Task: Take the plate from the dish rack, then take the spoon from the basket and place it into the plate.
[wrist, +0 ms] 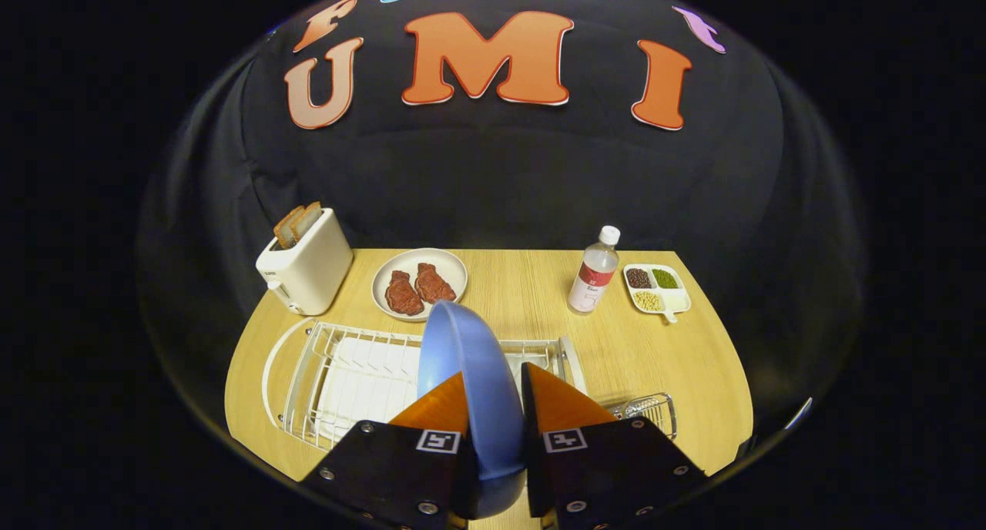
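Gripper (497, 395) fingers clamp the blue plate (462, 360) edge-on from both sides, above the white dish rack (347, 368); the wire basket (651, 408) sits beside that rack.

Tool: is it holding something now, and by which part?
Yes. The tool is shut on the blue plate, gripping it on edge at its rim, above the rack.

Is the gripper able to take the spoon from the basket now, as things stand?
Probably not yet. The gripper is shut on the blue plate, held on edge between its fingers above the dish rack. The basket lies just beyond the right finger, nothing blocking it, but the plate must be put down first.
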Motion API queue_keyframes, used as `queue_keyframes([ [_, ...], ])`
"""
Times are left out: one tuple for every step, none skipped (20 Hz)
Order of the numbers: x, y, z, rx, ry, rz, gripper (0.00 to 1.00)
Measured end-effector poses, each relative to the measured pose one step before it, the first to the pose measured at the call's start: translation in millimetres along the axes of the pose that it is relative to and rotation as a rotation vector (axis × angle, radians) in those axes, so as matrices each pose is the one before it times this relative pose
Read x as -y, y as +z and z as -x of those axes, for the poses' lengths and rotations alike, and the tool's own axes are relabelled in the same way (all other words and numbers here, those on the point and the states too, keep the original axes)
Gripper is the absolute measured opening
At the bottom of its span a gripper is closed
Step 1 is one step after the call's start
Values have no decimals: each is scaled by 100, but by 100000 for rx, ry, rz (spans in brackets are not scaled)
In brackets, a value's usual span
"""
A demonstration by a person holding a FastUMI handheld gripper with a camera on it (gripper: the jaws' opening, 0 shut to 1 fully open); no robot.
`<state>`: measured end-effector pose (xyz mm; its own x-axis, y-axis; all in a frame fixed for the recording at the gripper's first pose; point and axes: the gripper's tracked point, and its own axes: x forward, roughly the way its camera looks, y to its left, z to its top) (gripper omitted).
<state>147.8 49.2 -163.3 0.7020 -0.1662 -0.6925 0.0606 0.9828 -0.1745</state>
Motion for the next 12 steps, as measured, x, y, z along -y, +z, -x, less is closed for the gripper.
queue_keyframes([
  [144,-91,1155,1302,1234,-747,25],
  [62,47,1021,1690,1565,-1212,25],
  [273,-287,1055,1073,1376,-716,25],
  [311,-355,1023,1069,1090,-237,25],
  [316,-459,1058,942,1047,9,25],
  [255,-547,963,583,1084,73,25],
  [130,-826,854,245,1498,191,25],
  [67,-890,765,-200,1645,-44,25],
  [151,-951,949,-227,1962,-503,25],
  [134,-1043,644,-719,1565,-601,25],
  [43,-1315,401,-786,1672,-886,25],
  [152,-1163,335,-999,1329,-1216,25],
])
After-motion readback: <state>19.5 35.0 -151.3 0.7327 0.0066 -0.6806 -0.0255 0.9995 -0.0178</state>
